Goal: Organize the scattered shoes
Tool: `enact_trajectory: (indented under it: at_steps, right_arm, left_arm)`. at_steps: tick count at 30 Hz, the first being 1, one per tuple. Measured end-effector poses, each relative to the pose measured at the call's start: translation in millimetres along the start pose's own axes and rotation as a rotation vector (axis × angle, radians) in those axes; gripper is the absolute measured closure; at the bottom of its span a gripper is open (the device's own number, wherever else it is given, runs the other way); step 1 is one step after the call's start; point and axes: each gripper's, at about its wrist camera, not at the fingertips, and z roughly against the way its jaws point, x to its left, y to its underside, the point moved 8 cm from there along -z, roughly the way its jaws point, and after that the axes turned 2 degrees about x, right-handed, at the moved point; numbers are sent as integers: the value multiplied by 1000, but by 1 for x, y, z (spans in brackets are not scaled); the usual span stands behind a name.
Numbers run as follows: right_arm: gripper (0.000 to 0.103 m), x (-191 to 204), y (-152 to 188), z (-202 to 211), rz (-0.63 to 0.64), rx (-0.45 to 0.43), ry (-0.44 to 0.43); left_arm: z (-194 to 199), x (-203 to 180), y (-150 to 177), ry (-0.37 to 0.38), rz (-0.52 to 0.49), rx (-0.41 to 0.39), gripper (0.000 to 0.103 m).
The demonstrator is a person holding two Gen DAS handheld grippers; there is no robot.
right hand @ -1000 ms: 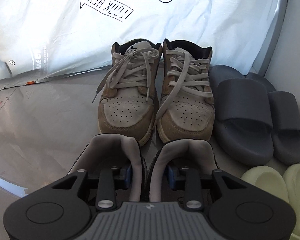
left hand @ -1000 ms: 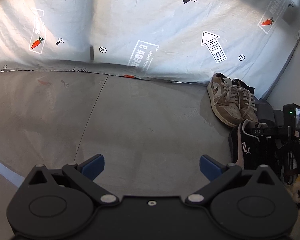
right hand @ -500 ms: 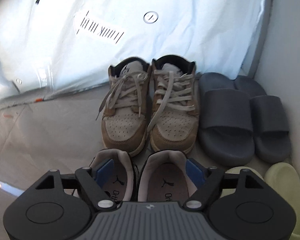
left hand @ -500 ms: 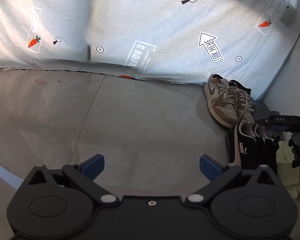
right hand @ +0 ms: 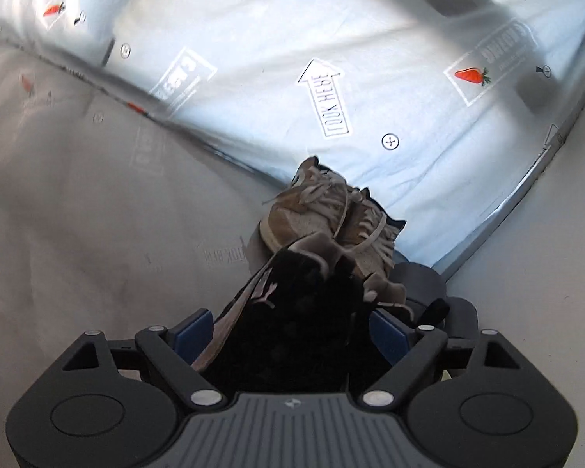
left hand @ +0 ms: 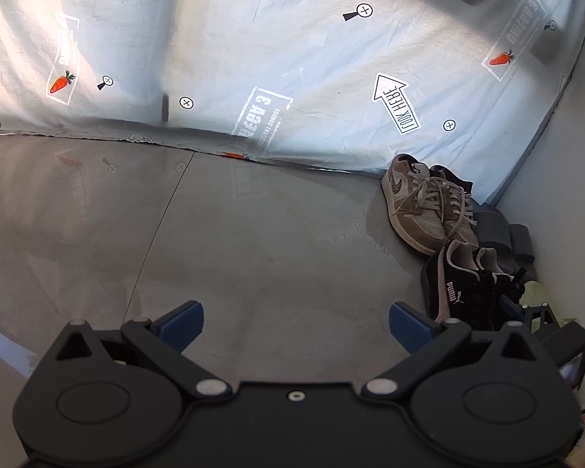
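Note:
A black Puma pair (left hand: 460,292) stands on the grey floor near the right wall, just in front of a tan lace-up pair (left hand: 421,210). In the right wrist view the black pair (right hand: 300,304) fills the space between the wide-spread jaws of my right gripper (right hand: 292,327). The blue pads stand off its sides, and the view is tilted. The tan pair (right hand: 312,214) lies beyond. My left gripper (left hand: 296,319) hangs open over bare floor with nothing between its fingers.
Grey slides (left hand: 503,230) and pale green slippers (left hand: 534,288) sit against the white wall (left hand: 565,195) at the right. A white printed sheet (left hand: 292,58) covers the back. Open grey floor (left hand: 253,234) spreads to the left of the shoes.
My right gripper let go of the black pair's inner heel collars, spread wide, drew back from the shoes and rolled. The left gripper's view barely shifted.

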Motion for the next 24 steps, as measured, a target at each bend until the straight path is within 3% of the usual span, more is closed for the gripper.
enact_trajectory:
  at_steps: [5, 10, 13, 17, 20, 24]
  right_arm:
    - [4, -17, 4, -6, -61, 52, 14]
    - [3, -32, 8, -8, -185, 89, -16]
    - [3, -50, 2, 17, -211, 4, 32]
    - [2, -77, -5, 62, -373, -70, -12]
    - [0, -91, -11, 94, -447, -98, 12]
    - [0, -93, -21, 143, -551, -114, 26]
  left_arm:
    - [14, 15, 1, -12, 36, -33, 0]
    - [29, 27, 2, -12, 28, -91, 0]
    - [39, 32, -1, 4, 15, -134, 1]
    - [50, 35, -7, 12, 0, -178, 1]
    - [65, 40, -14, 34, -15, -224, 1]
    - [91, 54, -26, -44, -41, -266, 1]
